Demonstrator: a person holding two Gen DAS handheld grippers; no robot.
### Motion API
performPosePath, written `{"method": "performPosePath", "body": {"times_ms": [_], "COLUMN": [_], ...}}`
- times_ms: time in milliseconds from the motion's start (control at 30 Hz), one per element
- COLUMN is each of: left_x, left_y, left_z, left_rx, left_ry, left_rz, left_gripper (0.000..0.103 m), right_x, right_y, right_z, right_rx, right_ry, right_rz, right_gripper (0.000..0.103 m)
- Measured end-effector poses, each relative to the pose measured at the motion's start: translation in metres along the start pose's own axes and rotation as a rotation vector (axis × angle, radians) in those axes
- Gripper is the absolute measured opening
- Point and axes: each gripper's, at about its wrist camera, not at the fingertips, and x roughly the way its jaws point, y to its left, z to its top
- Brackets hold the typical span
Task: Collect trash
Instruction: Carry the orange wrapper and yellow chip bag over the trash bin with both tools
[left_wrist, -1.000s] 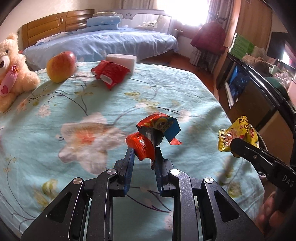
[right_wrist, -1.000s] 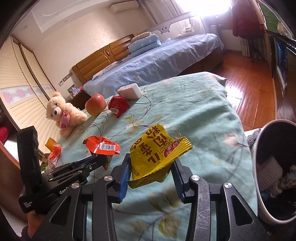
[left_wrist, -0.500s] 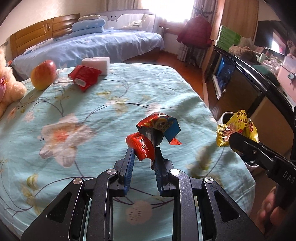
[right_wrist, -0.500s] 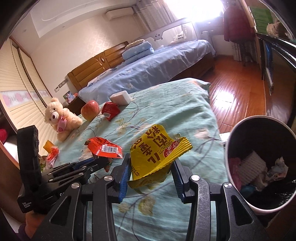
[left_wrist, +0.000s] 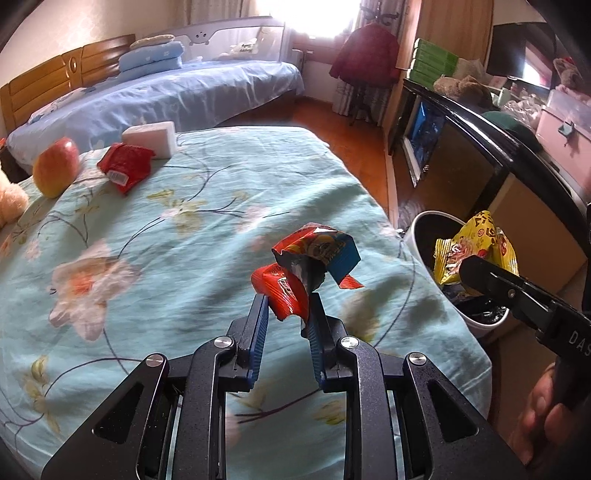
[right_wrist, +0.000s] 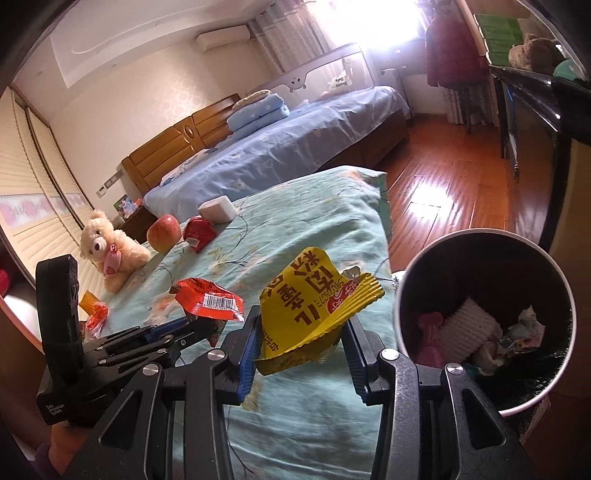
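Left wrist view: close behind its own fingers, tilted down across the bed toward the window. Right wrist view: likewise, angled over the bin. Shared: bed, apple, bin.

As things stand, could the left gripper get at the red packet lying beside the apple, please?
Probably not yet. The left gripper is shut on a red wrapper, so its jaws are occupied. The red packet lies unobstructed on the bedspread beside the apple, but well away at the far end.
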Motion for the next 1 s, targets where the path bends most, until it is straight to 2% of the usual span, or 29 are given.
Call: {"method": "performPosePath", "body": {"times_ms": [1000], "left_x": [0.015], "left_y": [-0.076], "left_z": [0.010], "left_rx": [0.136], "left_ry": [0.018], "left_rz": [-0.076], "left_gripper": [0.020], "right_x": [-0.041], "right_y": [-0.071], "right_z": [-0.003], "right_rx": [0.107], "right_ry": [-0.042], "right_rz": [-0.117], "right_gripper": [0.042]}}
